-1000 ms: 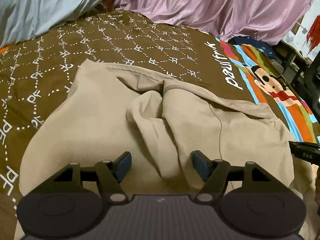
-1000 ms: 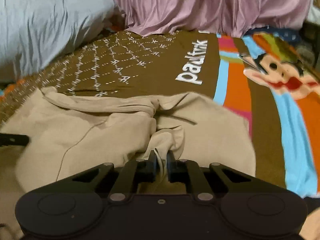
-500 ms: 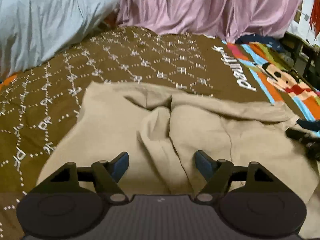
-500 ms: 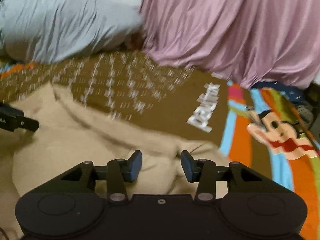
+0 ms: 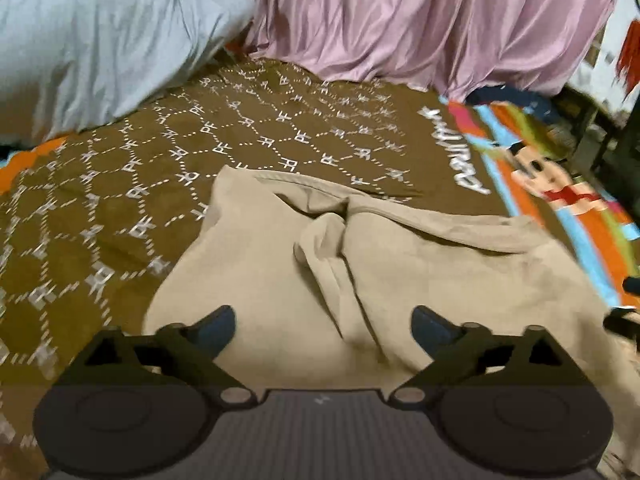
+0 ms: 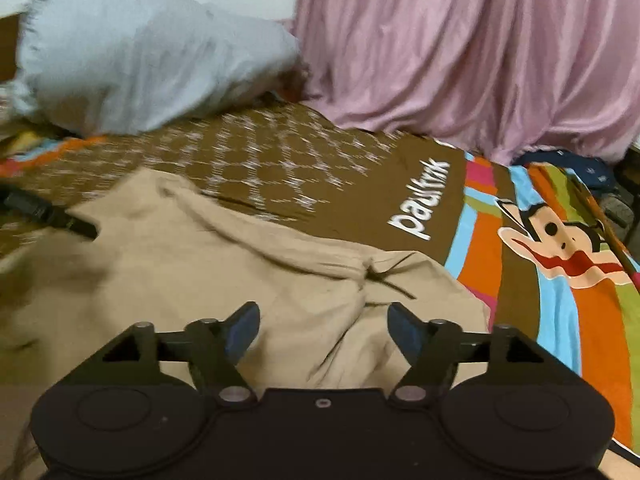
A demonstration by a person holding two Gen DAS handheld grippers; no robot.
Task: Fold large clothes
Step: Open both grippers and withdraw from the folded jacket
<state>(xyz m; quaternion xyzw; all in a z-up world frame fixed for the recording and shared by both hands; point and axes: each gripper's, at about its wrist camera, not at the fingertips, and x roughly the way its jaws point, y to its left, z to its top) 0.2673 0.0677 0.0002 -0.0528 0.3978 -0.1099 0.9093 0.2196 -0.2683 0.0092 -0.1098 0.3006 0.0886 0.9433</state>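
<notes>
A large beige garment point(image 5: 420, 264) lies rumpled on the bed, with a thick fold running down its middle; it also shows in the right wrist view point(image 6: 240, 272). My left gripper point(image 5: 323, 324) is open and empty, hovering over the garment's near part. My right gripper point(image 6: 322, 320) is open and empty above the garment's right side. The right gripper's tip shows at the right edge of the left wrist view point(image 5: 628, 304). The left gripper's finger point(image 6: 48, 214) shows at the left of the right wrist view.
The bed has a brown patterned cover point(image 5: 120, 200) with a colourful cartoon-monkey print point(image 6: 560, 248) on the right. A light blue pillow point(image 5: 100, 40) lies at the back left, a pink sheet point(image 5: 420, 20) hangs at the back. Dark furniture point(image 5: 608, 128) stands far right.
My right gripper let go of the garment fold, opened wide and lifted back. My left gripper stayed open and drew back and up a little.
</notes>
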